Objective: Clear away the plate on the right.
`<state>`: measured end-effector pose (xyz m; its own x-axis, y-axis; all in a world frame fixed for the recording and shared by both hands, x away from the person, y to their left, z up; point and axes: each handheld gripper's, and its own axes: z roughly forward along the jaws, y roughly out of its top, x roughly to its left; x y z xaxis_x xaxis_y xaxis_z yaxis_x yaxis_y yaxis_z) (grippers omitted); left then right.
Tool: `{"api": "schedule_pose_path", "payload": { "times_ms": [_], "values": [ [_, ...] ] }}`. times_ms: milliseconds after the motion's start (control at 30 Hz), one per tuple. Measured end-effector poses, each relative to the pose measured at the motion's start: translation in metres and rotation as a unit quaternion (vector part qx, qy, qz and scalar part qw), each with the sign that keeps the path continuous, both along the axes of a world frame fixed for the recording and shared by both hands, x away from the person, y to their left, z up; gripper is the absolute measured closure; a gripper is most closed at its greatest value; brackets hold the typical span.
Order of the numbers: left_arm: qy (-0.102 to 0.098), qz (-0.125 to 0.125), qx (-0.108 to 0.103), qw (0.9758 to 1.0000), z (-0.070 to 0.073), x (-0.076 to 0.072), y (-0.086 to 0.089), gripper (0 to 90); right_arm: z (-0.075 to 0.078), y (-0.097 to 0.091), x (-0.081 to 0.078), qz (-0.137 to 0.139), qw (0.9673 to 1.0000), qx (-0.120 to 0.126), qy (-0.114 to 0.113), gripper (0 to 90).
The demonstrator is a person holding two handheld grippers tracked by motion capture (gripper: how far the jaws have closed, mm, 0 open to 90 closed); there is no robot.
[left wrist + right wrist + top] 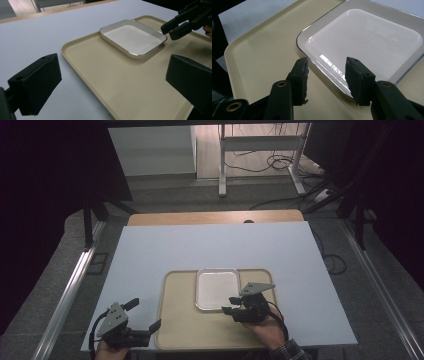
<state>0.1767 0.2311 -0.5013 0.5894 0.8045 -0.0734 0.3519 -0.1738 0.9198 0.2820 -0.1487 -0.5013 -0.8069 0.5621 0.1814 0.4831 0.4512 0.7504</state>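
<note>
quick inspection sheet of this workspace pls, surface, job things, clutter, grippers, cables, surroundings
surface: pale blue-white table on a wooden top, bare apart from the tray
job's things: white dish with a metallic rim, empty, lying flat on the beige tray
clutter: nothing seen
grippers: left gripper open, at the tray's left edge, holding nothing; right gripper open at the dish's near rim, pads not pressing on it
cables: black cable trailing from the right gripper; loose cables on the floor
surroundings: white frame legs beyond the table, dark curtains at the sides

White table (150, 255) with beige tray (180, 320) near its front edge.
</note>
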Motion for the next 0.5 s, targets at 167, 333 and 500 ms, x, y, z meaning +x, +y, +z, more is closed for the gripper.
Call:
{"api": "schedule_pose_path", "payload": {
  "times_ms": [167, 333, 500],
  "values": [
    [0.000, 0.000, -0.001, 1.0000, 0.0000, 0.0000, 0.0001, 0.0, 0.0024, -0.0027, 0.0000, -0.001, 1.0000, -0.003, -0.008, 48.3],
    [0.001, -0.001, -0.001, 1.0000, -0.0001, 0.0001, 0.0002, 0.0, 0.0047, -0.0057, -0.0002, -0.002, 0.9999, -0.006, -0.014, 44.9],
    [0.001, -0.001, -0.002, 1.0000, -0.0001, 0.0002, 0.0001, 0.0, 0.0074, -0.0100, -0.0002, -0.004, 0.9998, -0.006, -0.021, 42.4]
  ]
}}
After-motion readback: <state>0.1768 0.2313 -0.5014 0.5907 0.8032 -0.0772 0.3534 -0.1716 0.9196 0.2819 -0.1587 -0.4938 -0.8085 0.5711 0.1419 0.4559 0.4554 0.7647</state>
